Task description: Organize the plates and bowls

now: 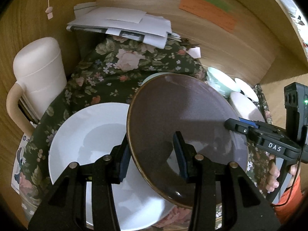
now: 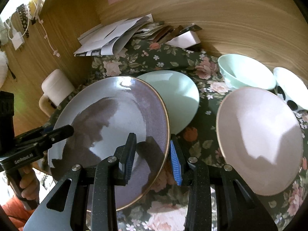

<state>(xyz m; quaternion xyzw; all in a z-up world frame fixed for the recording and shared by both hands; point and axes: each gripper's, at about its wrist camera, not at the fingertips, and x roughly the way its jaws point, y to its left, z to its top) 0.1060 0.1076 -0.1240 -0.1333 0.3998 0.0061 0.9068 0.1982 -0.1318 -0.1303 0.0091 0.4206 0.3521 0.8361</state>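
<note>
A dark purple-brown plate (image 1: 184, 127) is held tilted between both grippers, above a white plate (image 1: 86, 144) on the floral cloth. My left gripper (image 1: 152, 156) straddles its left rim, fingers on both sides. My right gripper (image 2: 152, 157) straddles the same plate's (image 2: 115, 127) right rim; it shows in the left wrist view (image 1: 236, 125) at the plate's far edge. A mint green plate (image 2: 179, 98), a pale pink plate (image 2: 258, 138), a mint bowl (image 2: 244, 73) and a white spotted bowl (image 2: 290, 88) lie on the cloth.
A cream lidded jug (image 1: 36, 77) stands at the left wall. A pile of papers and envelopes (image 1: 119, 25) lies at the back on the floral cloth (image 1: 115, 67). Wooden walls (image 1: 231, 57) enclose the back and sides. A small white box (image 2: 184, 38) sits near the back.
</note>
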